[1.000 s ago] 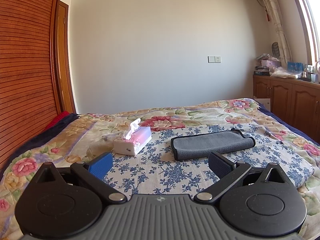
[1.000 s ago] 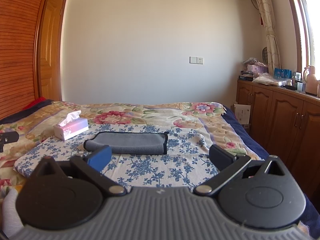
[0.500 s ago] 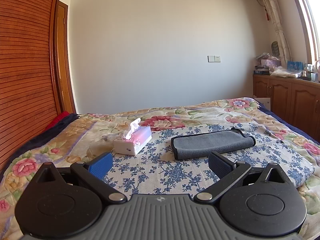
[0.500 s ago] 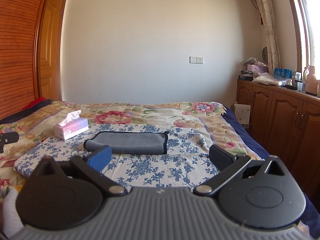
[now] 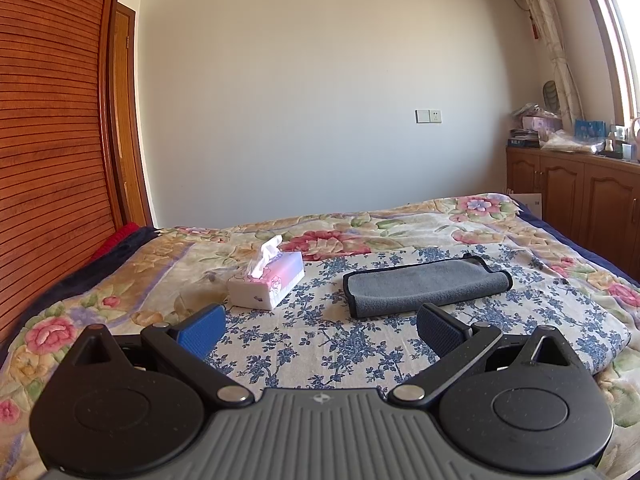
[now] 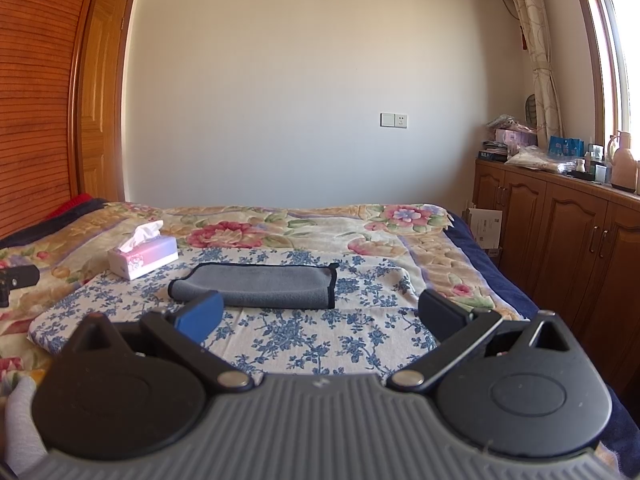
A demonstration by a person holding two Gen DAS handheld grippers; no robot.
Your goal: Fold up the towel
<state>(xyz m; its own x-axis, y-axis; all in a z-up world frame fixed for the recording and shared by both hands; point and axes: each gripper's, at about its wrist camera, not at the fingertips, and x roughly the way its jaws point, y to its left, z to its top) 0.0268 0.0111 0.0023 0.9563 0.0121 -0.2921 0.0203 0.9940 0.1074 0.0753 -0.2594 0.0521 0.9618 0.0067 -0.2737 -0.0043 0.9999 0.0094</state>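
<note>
A grey towel with dark edging (image 5: 426,286) lies folded into a long strip on the blue-flowered cloth (image 5: 320,336) on the bed. It also shows in the right wrist view (image 6: 260,286). My left gripper (image 5: 320,330) is open and empty, held above the cloth in front of the towel, apart from it. My right gripper (image 6: 320,318) is open and empty, also in front of the towel and apart from it.
A pink and white tissue box (image 5: 266,282) stands left of the towel, also in the right wrist view (image 6: 142,258). Wooden cabinets (image 6: 560,240) with clutter on top line the right side. A slatted wooden wall (image 5: 44,160) is on the left. A dark object (image 6: 16,280) shows at the left edge.
</note>
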